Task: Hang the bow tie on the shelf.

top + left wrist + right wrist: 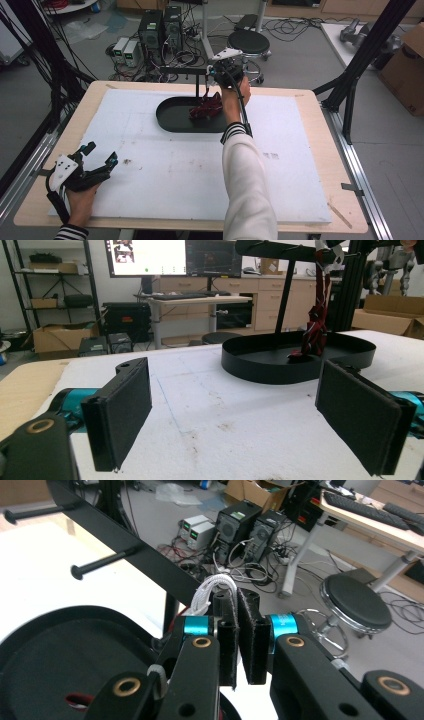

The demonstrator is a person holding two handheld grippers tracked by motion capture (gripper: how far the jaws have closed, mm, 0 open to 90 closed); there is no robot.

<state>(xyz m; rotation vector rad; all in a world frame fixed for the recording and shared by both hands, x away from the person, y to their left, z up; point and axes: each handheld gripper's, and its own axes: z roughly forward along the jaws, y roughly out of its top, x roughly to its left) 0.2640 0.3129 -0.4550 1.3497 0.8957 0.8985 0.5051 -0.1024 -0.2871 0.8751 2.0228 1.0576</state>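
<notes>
Near the front left corner of the tabletop [310, 125], my left gripper [97, 155] rests low over the white foam sheet [175, 170], held in my left hand [80, 200]. Its jaws are spread wide, released, with nothing between the pads [120, 410]; in the left gripper view they frame bare foam marked with small brown stains.

Toward the middle of the far edge lies the black oval tray [172, 120], set on the foam sheet. From its far rim rises a black stand [197, 82] with a horizontal bar [125, 550] carrying short pegs [100, 562].

Right of the tray's centre, my right gripper [217, 67] is raised above the tray beside the bar, my right hand [235, 100] and white sleeve [247, 185] reaching across the sheet. Its jaws are clenched on a white cord loop [212, 587], which bulges above the pads [227, 630] in the right gripper view. From that grasp a dark red, patterned item [206, 107] hangs down, its lower end resting in the tray's right half. In the left gripper view the red item [316, 325] hangs nearly straight from the bar's height to the tray floor.
</notes>
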